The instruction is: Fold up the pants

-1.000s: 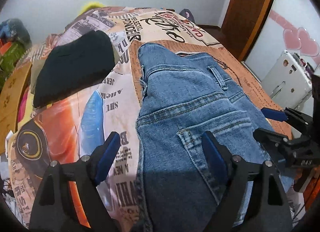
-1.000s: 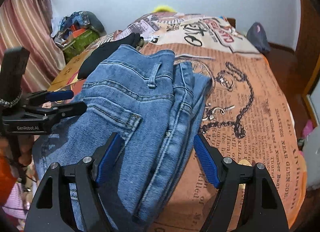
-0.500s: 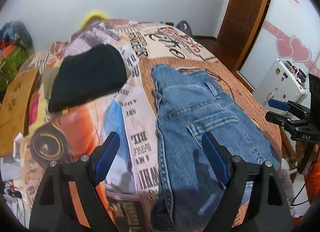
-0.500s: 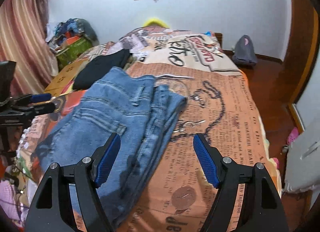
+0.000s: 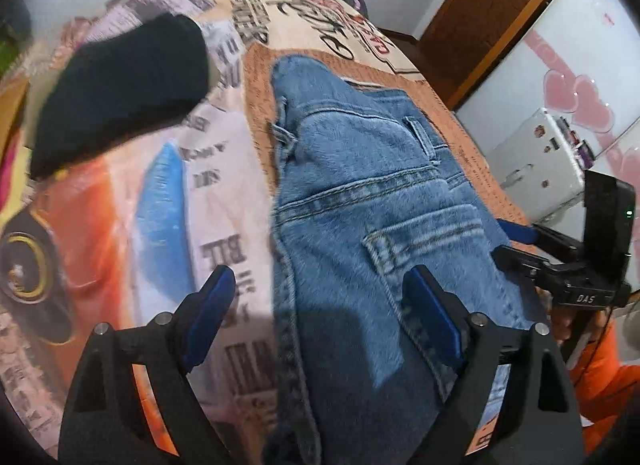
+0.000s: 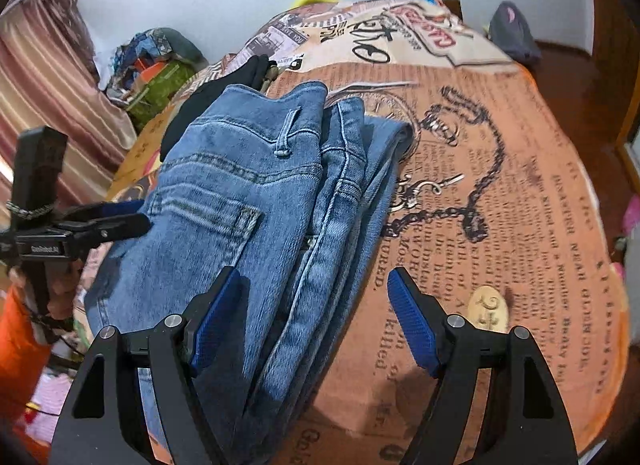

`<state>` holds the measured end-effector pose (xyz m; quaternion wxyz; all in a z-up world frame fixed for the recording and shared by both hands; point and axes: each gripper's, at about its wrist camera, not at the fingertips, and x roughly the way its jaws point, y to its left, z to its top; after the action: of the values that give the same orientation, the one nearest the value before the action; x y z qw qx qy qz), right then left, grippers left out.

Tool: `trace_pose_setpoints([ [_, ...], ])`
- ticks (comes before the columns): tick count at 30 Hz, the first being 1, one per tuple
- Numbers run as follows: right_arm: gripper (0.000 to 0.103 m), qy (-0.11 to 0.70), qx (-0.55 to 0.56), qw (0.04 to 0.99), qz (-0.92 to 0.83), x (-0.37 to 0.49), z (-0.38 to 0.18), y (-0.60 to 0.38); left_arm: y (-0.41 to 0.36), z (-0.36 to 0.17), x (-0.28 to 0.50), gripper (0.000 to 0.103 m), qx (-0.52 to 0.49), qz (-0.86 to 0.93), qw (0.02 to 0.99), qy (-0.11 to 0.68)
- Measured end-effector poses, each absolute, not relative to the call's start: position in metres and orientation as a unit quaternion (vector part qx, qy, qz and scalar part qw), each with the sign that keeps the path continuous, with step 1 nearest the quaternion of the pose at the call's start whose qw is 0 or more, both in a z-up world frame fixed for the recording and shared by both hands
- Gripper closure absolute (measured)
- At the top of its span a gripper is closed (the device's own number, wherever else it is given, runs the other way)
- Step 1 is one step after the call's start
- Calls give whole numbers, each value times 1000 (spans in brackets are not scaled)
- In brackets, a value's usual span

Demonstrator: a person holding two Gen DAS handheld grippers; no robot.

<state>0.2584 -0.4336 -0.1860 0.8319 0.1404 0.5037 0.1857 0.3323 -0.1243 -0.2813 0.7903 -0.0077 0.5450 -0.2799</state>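
Folded blue jeans (image 5: 360, 225) lie on the printed bedspread (image 5: 160, 205), back pocket up, waistband toward the far end. My left gripper (image 5: 324, 317) is open and empty, low over the jeans' left edge near me. In the right wrist view the jeans (image 6: 248, 193) lie in stacked folds. My right gripper (image 6: 312, 321) is open and empty, its jaws straddling the jeans' right folded edge. Each gripper shows in the other's view: the right gripper (image 5: 532, 249) at the jeans' right side, the left gripper (image 6: 116, 221) at their left side.
A folded black garment (image 5: 120, 89) lies on the bed left of the jeans. A wooden door (image 5: 492, 13) and a white appliance (image 5: 536, 161) stand at the right. A curtain (image 6: 48, 97) and piled clutter (image 6: 160, 65) are left of the bed. A grey bag (image 6: 516, 33) lies on the floor.
Both grippers pulled back and up half a second ago, then came back down close over the jeans. Both stayed open. The jeans have not moved.
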Motion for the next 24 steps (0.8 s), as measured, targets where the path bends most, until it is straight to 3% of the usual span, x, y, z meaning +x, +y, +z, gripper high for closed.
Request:
trace_pose_setpoints([
  [9,24,523,181,806,212,275,-201,-440,-133,-303,359,0,-55,-313,747,584],
  [20,21,521,198,792,249,290,-205,-438,-157,-302,374,0,-36,-349,735,580],
  [22,24,521,200,792,249,292,-206,-436,-159,-299,372,1,-28,-347,740,575],
  [24,29,518,197,793,253,292,-203,-435,-159,-296,369,8,-21,-346,747,568],
])
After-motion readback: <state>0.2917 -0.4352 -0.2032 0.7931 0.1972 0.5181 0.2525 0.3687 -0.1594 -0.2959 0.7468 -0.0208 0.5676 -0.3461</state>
